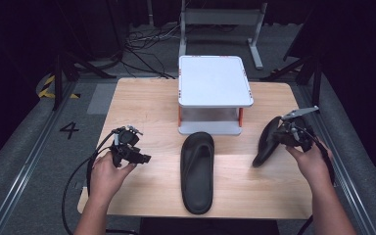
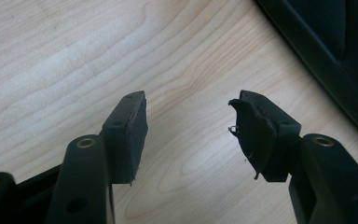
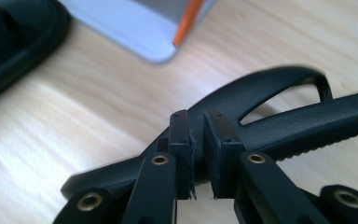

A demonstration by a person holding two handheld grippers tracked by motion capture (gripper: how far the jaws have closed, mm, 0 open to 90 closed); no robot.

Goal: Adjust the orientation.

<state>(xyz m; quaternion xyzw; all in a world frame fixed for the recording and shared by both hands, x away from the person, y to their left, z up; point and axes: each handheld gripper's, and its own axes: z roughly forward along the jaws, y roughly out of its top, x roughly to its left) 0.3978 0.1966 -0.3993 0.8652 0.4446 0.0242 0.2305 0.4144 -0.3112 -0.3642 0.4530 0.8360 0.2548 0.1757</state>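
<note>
Wooden table (image 1: pixel 142 103): one black slipper (image 3: pixel 279 126) is pinched edgewise by the right gripper (image 3: pixel 196 140); left gripper (image 2: pixel 189 133) is held wide, empty. Slip likely from the thin grip.

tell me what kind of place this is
Probably a lab or studio set up for recording: a wooden table ringed by dark curtains, loose cables on grey floor, and a floor marking "4".
</note>
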